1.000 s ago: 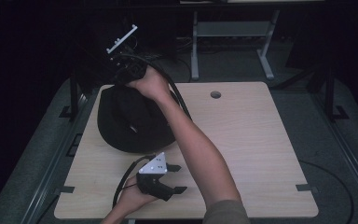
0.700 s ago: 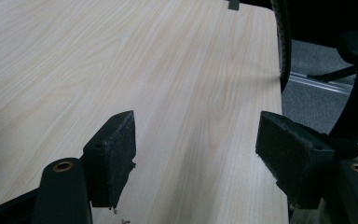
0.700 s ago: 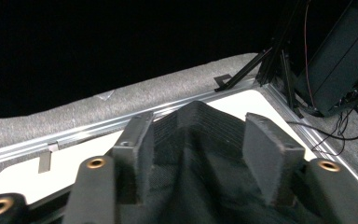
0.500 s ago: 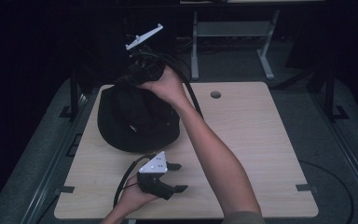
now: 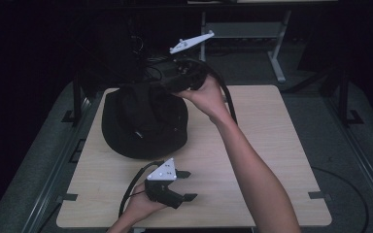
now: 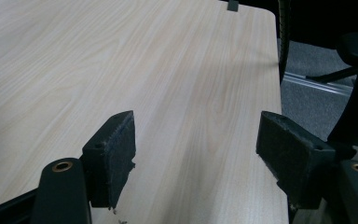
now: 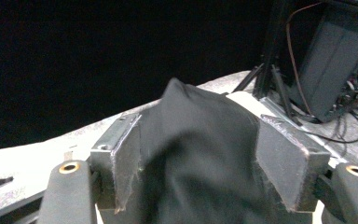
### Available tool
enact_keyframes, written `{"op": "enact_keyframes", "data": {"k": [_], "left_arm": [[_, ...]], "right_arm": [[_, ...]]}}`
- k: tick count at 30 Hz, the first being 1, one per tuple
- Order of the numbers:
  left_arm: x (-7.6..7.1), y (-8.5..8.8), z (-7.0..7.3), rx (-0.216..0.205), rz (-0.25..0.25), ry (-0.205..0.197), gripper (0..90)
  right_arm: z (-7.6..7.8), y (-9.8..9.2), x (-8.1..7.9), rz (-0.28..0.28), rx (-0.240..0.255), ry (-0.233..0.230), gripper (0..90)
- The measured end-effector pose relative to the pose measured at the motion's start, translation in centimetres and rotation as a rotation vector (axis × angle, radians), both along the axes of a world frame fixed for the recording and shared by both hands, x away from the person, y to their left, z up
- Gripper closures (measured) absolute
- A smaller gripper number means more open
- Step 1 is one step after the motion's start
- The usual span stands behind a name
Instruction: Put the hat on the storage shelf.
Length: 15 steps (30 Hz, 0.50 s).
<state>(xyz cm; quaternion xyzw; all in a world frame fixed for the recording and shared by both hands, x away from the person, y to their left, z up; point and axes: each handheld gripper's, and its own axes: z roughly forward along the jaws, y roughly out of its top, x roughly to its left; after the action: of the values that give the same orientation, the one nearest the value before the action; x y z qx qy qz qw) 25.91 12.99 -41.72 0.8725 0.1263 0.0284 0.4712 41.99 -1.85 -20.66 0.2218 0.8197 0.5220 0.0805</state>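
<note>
Over the table's (image 5: 272, 126) far edge, right gripper (image 7: 198, 154) jaws spread around black hat (image 5: 143, 121); left gripper (image 6: 198, 154) spread

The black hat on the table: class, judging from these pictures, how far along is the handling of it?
Done: the right gripper has reached the black hat's far edge, with fabric between its jaws. In hand: the jaws stand apart around that fabric; whether they grip it, I cannot tell. Left: the hat mostly rests on the table, and the left gripper waits open over bare wood.
</note>
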Motion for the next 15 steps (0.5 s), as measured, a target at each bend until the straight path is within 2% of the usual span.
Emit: {"op": "enact_keyframes", "data": {"k": [2, 3, 6, 7, 8, 10, 11, 15], "left_arm": [[-0.1, -0.1, 0.0, -0.006, 0.0, 0.001, 27.6], [-0.1, -0.1, 0.0, -0.007, -0.002, 0.0, 27.6], [0.1, -0.1, 0.1, -0.009, -0.004, 0.0, 27.6], [0.2, 0.0, 0.1, -0.035, 0.008, 0.007, 27.5], [0.2, 0.0, 0.1, -0.035, 0.008, 0.007, 27.5], [0.3, 0.1, 0.2, -0.053, 0.019, 0.023, 27.3], [0.3, 0.1, 0.2, -0.049, 0.026, 0.015, 27.0], [0.5, 0.2, 0.1, -0.027, 0.03, 0.018, 26.0]], "right_arm": [[-0.1, -0.5, -0.2, -0.007, 0.003, 0.001, 29.5], [-0.4, -2.0, -0.7, -0.021, 0.013, -0.007, 29.3], [-0.6, -3.1, -1.1, -0.034, 0.027, -0.009, 28.8], [-1.0, -4.3, -1.4, -0.048, 0.029, -0.005, 28.4], [-1.0, -4.3, -1.4, -0.048, 0.029, -0.005, 28.4], [-1.4, -5.5, -1.6, -0.061, 0.035, 0.0, 27.8], [-1.8, -6.5, -1.7, -0.071, 0.034, 0.002, 27.0], [-2.3, -8.1, -2.0, -0.089, 0.038, 0.01, 26.1]]}}
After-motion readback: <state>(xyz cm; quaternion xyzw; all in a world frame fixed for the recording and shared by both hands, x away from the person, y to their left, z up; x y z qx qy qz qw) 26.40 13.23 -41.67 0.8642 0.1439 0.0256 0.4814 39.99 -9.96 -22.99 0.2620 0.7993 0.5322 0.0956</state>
